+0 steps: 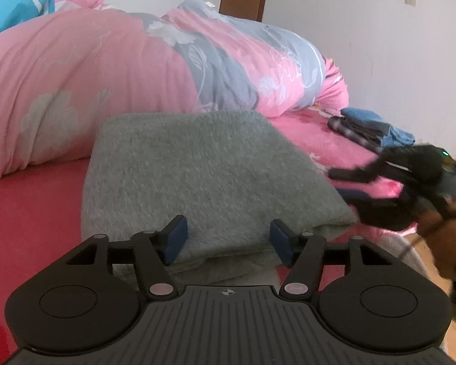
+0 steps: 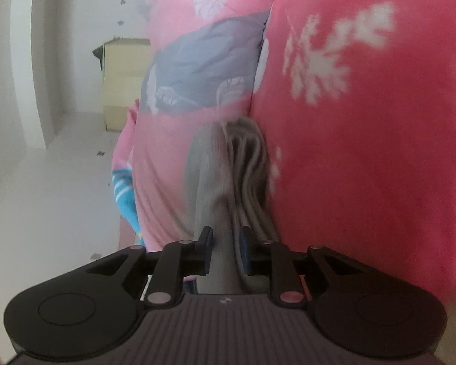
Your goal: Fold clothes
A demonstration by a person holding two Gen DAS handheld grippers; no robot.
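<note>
The left gripper points a bit down at the near edge of 1 folded grey fuzzy cloth. Its 2 blue pads are wide apart, w/ the cloth's edge between them; they don't look like they squeeze it. The cloth lies flat on the pink bed sheet, just in front of 1 big pink and grey flower blanket.

The right gripper is rolled on its side, so the room looks tipped in its cam. Its 2 pads sit close, w/ a grey fold of the cloth between them. Blurry, but it looks pinched. In the left cam that gripper shows as a dark blur at the cloth's right side, a brown sleeve behind it.

Far right on the bed: 1 small pile of folded clothes, blue and dark. At least 2 pieces, can't count more.
</note>
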